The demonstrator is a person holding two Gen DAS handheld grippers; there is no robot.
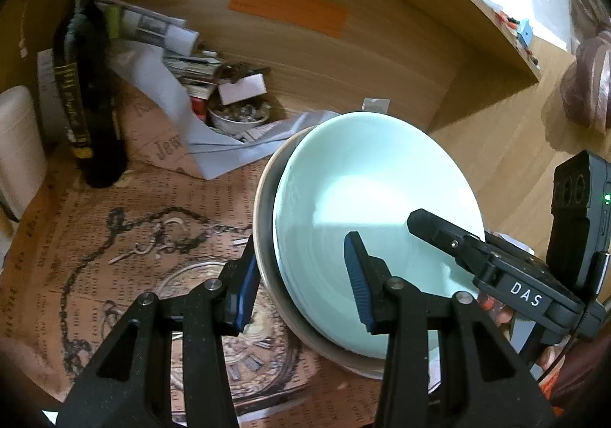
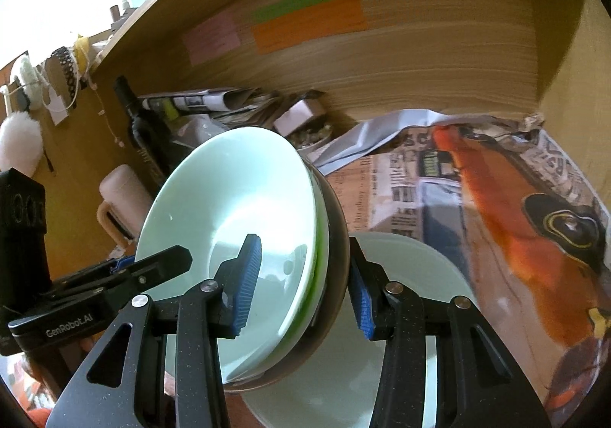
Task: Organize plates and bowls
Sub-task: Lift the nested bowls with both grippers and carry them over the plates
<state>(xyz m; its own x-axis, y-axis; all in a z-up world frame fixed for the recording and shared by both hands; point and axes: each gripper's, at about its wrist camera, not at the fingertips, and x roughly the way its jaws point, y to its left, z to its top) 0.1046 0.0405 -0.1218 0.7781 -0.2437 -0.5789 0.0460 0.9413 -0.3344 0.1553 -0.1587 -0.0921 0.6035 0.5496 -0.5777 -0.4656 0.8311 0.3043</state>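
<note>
Two grippers held one tilted stack of bowls (image 1: pixel 366 222) from opposite sides, above the newspaper-covered worktop (image 1: pixel 114 275). The left gripper (image 1: pixel 301 286) had its fingers clenched over the stack's rim, one pad inside the pale top bowl and one outside. The right gripper (image 2: pixel 305 286) gripped the opposite rim likewise. A pale plate (image 2: pixel 420 275) lay beneath, and a dark bottle (image 1: pixel 82 92) stood behind.

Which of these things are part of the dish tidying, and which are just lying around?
Part of the job:
- stack of nested bowls, gripped from both sides by the left gripper and the right gripper
- pale plate underneath

Just lying about:
- dark bottle
- small dish of bits
- papers
- white mug
</note>
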